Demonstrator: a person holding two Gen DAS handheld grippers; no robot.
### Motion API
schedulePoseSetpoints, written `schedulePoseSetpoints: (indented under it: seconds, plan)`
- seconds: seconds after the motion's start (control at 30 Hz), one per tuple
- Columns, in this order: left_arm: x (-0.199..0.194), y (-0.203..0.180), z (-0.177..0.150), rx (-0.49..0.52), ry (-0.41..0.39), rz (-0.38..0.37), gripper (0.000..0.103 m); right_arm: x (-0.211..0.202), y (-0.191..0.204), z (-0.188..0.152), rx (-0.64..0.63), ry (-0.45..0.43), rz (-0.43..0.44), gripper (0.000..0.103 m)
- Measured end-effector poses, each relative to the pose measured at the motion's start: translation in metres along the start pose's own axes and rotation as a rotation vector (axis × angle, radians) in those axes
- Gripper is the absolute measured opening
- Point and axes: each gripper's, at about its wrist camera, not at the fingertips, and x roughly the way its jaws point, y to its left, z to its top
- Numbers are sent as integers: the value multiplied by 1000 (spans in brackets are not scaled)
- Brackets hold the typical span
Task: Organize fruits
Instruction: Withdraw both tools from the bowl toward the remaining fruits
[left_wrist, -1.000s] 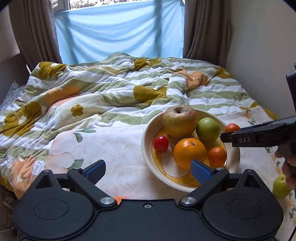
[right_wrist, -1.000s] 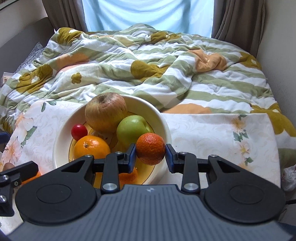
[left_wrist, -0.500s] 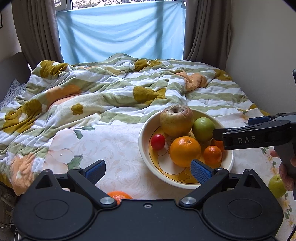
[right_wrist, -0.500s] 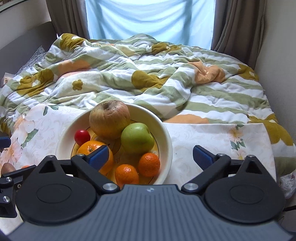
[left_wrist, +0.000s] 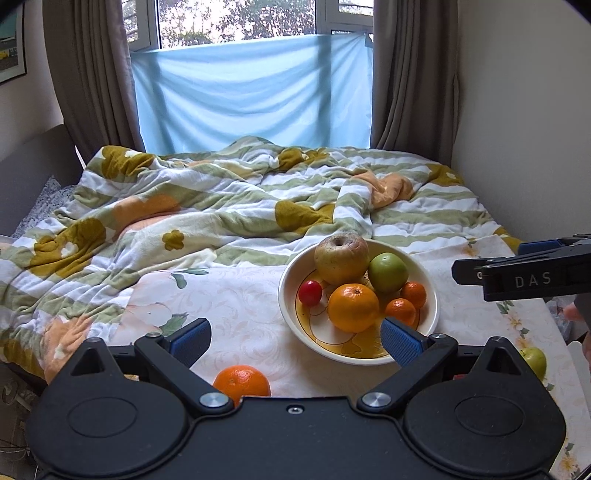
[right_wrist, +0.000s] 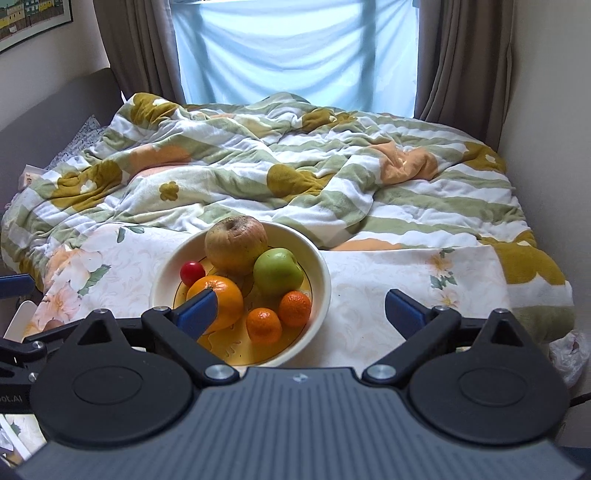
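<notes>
Left fingers: spread wide, holding nothing; poised above the cloth, near the loose orange.
Right fingers: spread wide, holding nothing; poised over the near rim of the bowl.
Bowl: cream, yellow inside; stands on the floral cloth at the foot of the bed.
Bowl contents: one big apple at the back, one green apple beside it, one cherry tomato to the left, one orange in front, two tangerines to the right, touching each other.
Done: six fruits in the bowl.
Left, by judgement: loose orange on the cloth just under the left fingers; small green apple on the cloth, well right of the bowl, partly hidden.
Beyond: rumpled blanket over the bed.
</notes>
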Motion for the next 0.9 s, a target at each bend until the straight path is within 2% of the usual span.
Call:
schedulePoseSetpoints:
  seconds: [0.3,0.5,0.9]
  plan:
    - [-47,-6,-18,-18,-56,23,100,-61,2,-21,-28,-52,-1,103]
    - [-69,-6,-36,-46,-67,49,100,-91,2,-39,-42,-70,5,103]
    - [-76,22,-73,-75,-41,132,100,-106,10,-74,-50,-52,34,103]
